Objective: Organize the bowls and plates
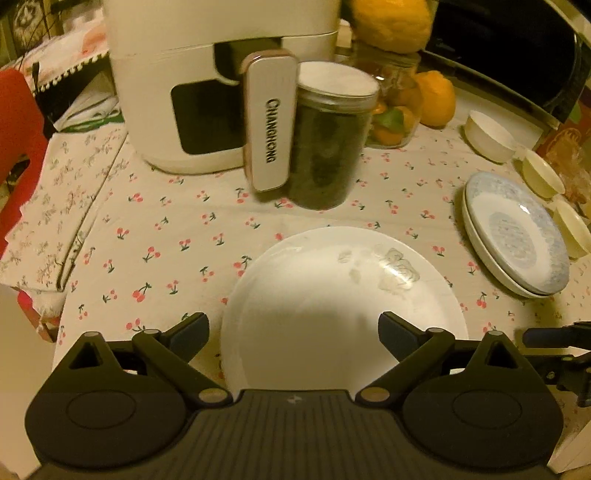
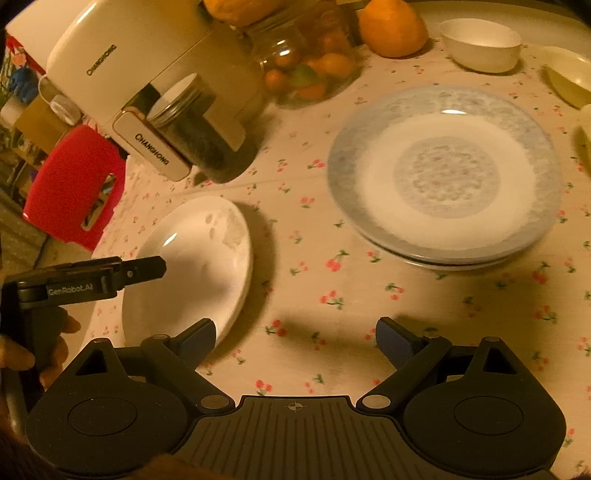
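Left gripper (image 1: 293,328) sits nearest the lens in its own wrist view, jaws spread wide, nothing held. Its fingers (image 1: 192,332) straddle the near edge of a white plate (image 1: 343,295), without touching that I can tell. From the right wrist view the same tool comes in from the left, over the plate's near rim, with a person's hand (image 2: 40,350) on its grip.

Right gripper (image 2: 295,332) also wide open and empty, hanging over bare cherry-print tablecloth (image 2: 314,295). Its left finger (image 2: 195,338) overlaps the white plate's edge in the picture; contact unclear.

White plate lies flat on the cloth, faint embossed pattern on the far side. Blue-patterned plate (image 2: 443,173) rests on top of another plate, well apart to the right of the white one. Small white bowl (image 2: 480,44) farther back, cream bowls (image 1: 543,177) beside the blue stack at the table's right edge.

Behind: white Changhong air fryer (image 1: 177,92), dark jar with a white lid (image 1: 332,140) just beside its handle, glass jar of small fruit (image 2: 306,70), orange fruit (image 2: 391,26). Red stool (image 2: 77,184) beyond the table's left edge.
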